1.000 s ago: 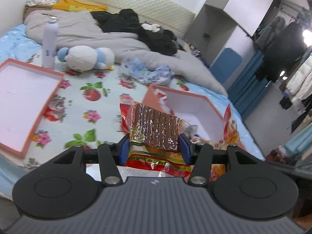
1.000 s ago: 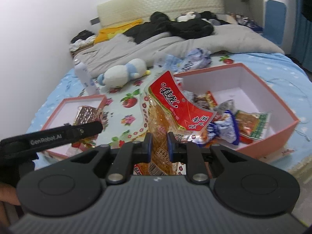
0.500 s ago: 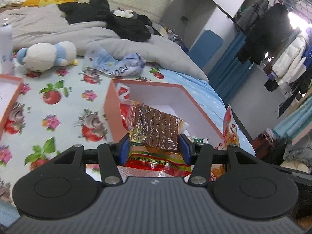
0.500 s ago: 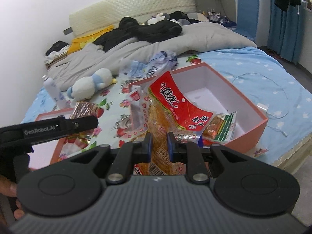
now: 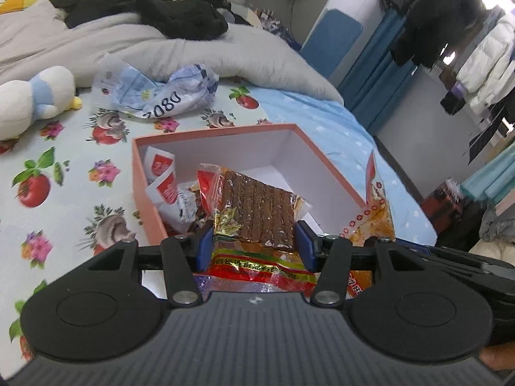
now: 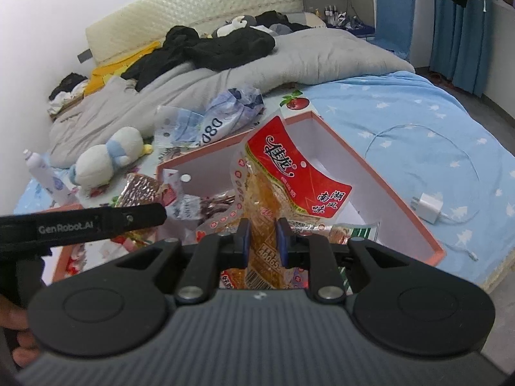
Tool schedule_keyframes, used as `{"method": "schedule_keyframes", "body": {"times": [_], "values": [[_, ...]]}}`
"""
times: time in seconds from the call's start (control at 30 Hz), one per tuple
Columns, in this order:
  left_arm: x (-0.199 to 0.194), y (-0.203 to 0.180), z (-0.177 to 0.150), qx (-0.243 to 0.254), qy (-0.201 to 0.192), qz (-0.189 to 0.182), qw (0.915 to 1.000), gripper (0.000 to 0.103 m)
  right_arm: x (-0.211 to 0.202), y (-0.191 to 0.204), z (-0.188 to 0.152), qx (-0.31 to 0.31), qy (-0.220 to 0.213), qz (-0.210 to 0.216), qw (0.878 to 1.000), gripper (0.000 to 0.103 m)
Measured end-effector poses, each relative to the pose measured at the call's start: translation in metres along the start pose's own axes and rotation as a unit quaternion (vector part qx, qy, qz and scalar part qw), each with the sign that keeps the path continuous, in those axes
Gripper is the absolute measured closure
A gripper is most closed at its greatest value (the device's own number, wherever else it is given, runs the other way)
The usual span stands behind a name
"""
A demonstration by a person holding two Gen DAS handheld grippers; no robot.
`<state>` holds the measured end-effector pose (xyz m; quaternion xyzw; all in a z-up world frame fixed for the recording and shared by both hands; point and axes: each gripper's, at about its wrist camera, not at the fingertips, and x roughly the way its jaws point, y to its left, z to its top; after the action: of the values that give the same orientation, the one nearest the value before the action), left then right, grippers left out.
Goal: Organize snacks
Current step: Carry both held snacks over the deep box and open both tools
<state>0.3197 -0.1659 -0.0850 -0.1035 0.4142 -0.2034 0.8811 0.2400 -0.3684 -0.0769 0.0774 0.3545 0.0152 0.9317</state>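
Observation:
My left gripper (image 5: 254, 241) is shut on a clear pack of brown ribbed snack strips (image 5: 257, 209), held over the near edge of an open orange box (image 5: 145, 189) with white walls. Red-and-white sachets (image 5: 162, 177) lie in the box. My right gripper (image 6: 260, 241) is shut on a tall orange snack bag with a red label (image 6: 283, 173), held over the same box (image 6: 402, 212). The bag shows at the right of the left wrist view (image 5: 373, 212). The left gripper (image 6: 96, 223) shows at the left of the right wrist view.
A crumpled blue-and-white plastic bag (image 5: 154, 93) and a plush toy (image 5: 29, 99) lie beyond the box on the flowered sheet. A grey duvet with black clothes (image 6: 225, 45) covers the far bed. A white charger and cable (image 6: 428, 207) lie right of the box. A white bottle (image 6: 42, 173) stands left.
Both grippers have moved right and toward the deep orange box with their snacks still held. The shallow lid on the left has left the left wrist view.

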Motion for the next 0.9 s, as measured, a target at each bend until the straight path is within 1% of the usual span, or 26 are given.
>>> {"method": "schedule_keyframes", "body": {"times": [0.17, 0.33, 0.47, 0.5, 0.6, 0.63, 0.67, 0.73, 0.77, 0.8, 0.83, 0.9], "values": [[0.038, 0.001, 0.019, 0.01, 0.019, 0.0, 0.9998, 0.045, 0.034, -0.011, 0.009, 0.012, 0.023, 0.002, 1.0, 0.081], [0.068, 0.002, 0.027, 0.018, 0.036, 0.008, 0.9992, 0.045, 0.063, -0.016, 0.011, 0.013, 0.042, 0.006, 0.999, 0.08], [0.083, 0.012, 0.029, -0.008, 0.052, -0.004, 0.9986, 0.045, 0.084, -0.02, 0.01, 0.022, 0.056, 0.001, 0.998, 0.08], [0.086, 0.013, 0.029, -0.006, 0.053, -0.002, 0.9986, 0.045, 0.088, -0.021, 0.01, 0.026, 0.06, 0.002, 0.998, 0.08], [0.089, 0.014, 0.03, -0.002, 0.059, -0.002, 0.9983, 0.044, 0.093, -0.025, 0.008, 0.035, 0.066, -0.002, 0.997, 0.076], [0.089, 0.013, 0.03, 0.0, 0.06, -0.005, 0.9982, 0.039, 0.092, -0.026, 0.007, 0.037, 0.066, -0.002, 0.997, 0.072], [0.089, 0.012, 0.031, 0.003, 0.062, -0.005, 0.9981, 0.031, 0.092, -0.026, 0.007, 0.039, 0.066, -0.005, 0.997, 0.063], [0.086, 0.011, 0.031, 0.004, 0.06, 0.003, 0.9982, 0.022, 0.088, -0.027, 0.006, 0.044, 0.065, -0.005, 0.997, 0.057], [0.082, 0.01, 0.032, 0.006, 0.053, 0.01, 0.9985, 0.022, 0.086, -0.028, 0.006, 0.047, 0.065, -0.004, 0.997, 0.052], [0.078, 0.008, 0.032, 0.008, 0.049, 0.01, 0.9987, 0.022, 0.082, -0.029, 0.005, 0.049, 0.063, -0.004, 0.997, 0.049], [0.072, 0.007, 0.032, 0.008, 0.045, 0.007, 0.9989, 0.022, 0.078, -0.029, 0.005, 0.049, 0.059, -0.006, 0.997, 0.048], [0.059, 0.003, 0.033, 0.009, 0.036, 0.005, 0.9993, 0.022, 0.069, -0.028, 0.004, 0.048, 0.053, -0.007, 0.997, 0.048]]}}
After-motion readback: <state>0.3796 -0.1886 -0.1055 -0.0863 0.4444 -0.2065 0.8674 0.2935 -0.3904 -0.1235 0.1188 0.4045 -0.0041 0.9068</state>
